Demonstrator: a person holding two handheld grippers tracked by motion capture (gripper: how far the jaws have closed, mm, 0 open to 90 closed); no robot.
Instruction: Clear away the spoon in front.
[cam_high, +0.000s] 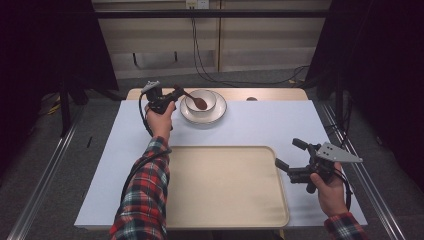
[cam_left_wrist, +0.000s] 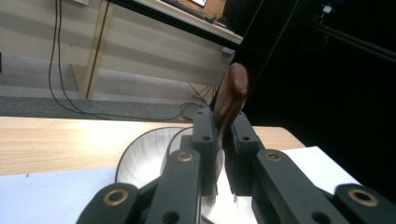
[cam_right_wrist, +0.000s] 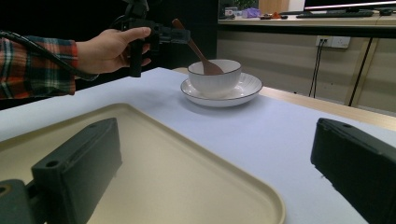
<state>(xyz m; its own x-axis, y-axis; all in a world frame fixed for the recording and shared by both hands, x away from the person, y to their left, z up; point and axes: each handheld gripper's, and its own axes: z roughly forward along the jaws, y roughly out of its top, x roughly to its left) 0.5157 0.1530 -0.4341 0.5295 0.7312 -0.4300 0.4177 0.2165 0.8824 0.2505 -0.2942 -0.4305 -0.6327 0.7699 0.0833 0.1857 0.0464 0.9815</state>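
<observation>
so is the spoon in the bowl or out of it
In. The spoon slants, its head inside the bowl, its handle clamped by the left gripper.

Black cables (cam_high: 196, 45) down a beige wall (cam_high: 260, 40), dark curtains (cam_high: 45, 45) either side, grey floor (cam_high: 100, 130), metal rail (cam_high: 45, 180).

So the tray (cam_high: 225, 185) sits on the near middle of the table (cam_high: 280, 125), and behind it, toward the far edge, there's a plate (cam_high: 217, 114) with a bowl (cam_high: 207, 95) on it. A spoon (cam_high: 195, 100) has its scoop end down in the bowl, handle slanting up to the left into the left gripper (cam_high: 175, 93), which sits just left of the plate. The right gripper (cam_high: 292, 155) hangs off the tray's right edge, well apart from the bowl.
</observation>
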